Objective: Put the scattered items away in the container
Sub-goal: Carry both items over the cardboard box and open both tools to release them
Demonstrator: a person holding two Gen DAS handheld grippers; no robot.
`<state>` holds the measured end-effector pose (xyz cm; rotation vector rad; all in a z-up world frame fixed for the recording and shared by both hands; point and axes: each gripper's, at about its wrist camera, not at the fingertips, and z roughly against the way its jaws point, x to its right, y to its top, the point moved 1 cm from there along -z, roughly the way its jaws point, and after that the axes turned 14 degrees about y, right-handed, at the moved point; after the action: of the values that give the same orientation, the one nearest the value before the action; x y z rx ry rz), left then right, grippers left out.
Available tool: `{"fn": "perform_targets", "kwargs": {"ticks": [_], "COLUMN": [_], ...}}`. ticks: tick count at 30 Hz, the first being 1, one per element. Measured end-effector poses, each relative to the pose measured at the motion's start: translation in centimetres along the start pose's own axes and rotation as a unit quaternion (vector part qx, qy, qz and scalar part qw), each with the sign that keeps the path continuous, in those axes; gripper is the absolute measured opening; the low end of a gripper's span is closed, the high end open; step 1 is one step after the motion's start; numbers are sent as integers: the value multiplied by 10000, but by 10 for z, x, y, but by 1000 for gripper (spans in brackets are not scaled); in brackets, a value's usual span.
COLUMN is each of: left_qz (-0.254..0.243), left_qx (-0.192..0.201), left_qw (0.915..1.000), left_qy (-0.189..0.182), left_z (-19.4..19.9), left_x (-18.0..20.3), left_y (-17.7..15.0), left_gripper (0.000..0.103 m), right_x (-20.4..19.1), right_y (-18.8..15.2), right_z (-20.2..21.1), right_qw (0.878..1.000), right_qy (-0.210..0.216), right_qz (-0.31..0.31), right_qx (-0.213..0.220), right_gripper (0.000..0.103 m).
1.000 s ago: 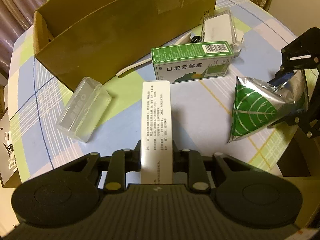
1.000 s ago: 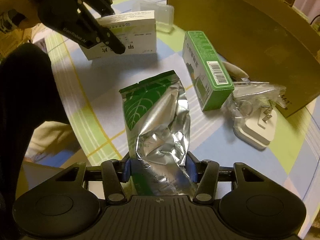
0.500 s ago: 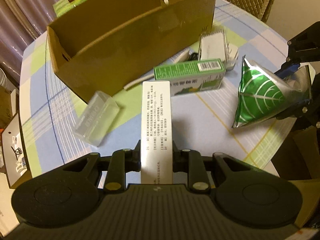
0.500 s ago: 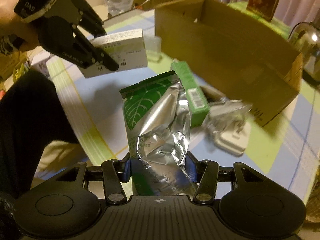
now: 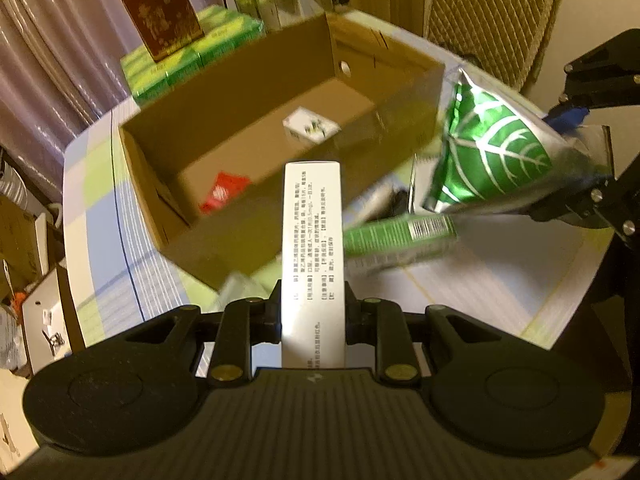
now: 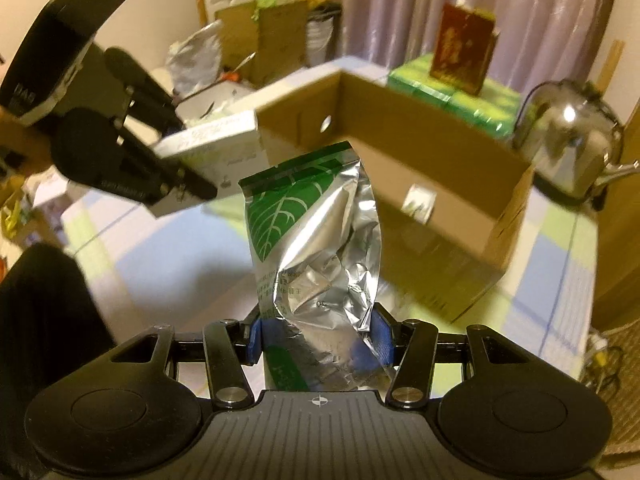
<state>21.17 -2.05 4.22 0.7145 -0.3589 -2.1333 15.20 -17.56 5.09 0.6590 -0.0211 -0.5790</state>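
My left gripper is shut on a long white box with printed text, held in the air in front of the open cardboard box. My right gripper is shut on a silver foil pouch with a green leaf print, also lifted; the pouch shows at the right of the left wrist view. In the right wrist view the left gripper holds the white box beside the cardboard box. Inside the box lie a small white packet and a red packet.
A green carton lies on the checked tablecloth near the box front. Behind the box stand a steel kettle, green packs and a dark red tin. A wicker chair stands at the back right.
Both grippers have risen with their items and tilted up, so the inside of the cardboard box now shows. The table items have dropped lower in view.
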Motion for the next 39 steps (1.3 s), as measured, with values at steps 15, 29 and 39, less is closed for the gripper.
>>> {"fn": "perform_targets", "kwargs": {"ticks": [15, 29, 39], "left_qz": [706, 1318, 1432], "left_qx": [276, 248, 110], "left_qw": [9970, 9910, 9896], "left_qy": [126, 29, -120], "left_z": [-9, -58, -105], "left_x": [-36, -56, -46], "left_y": [68, 113, 135], "left_gripper": [20, 20, 20], "right_x": [71, 141, 179], "right_y": [80, 127, 122], "right_z": [14, -19, -51], "right_qw": [9930, 9833, 9766], "right_qy": [-473, -632, -660], "right_qz": [-749, -1393, -1821], "right_qx": [778, 986, 937], "right_gripper": [49, 49, 49]}}
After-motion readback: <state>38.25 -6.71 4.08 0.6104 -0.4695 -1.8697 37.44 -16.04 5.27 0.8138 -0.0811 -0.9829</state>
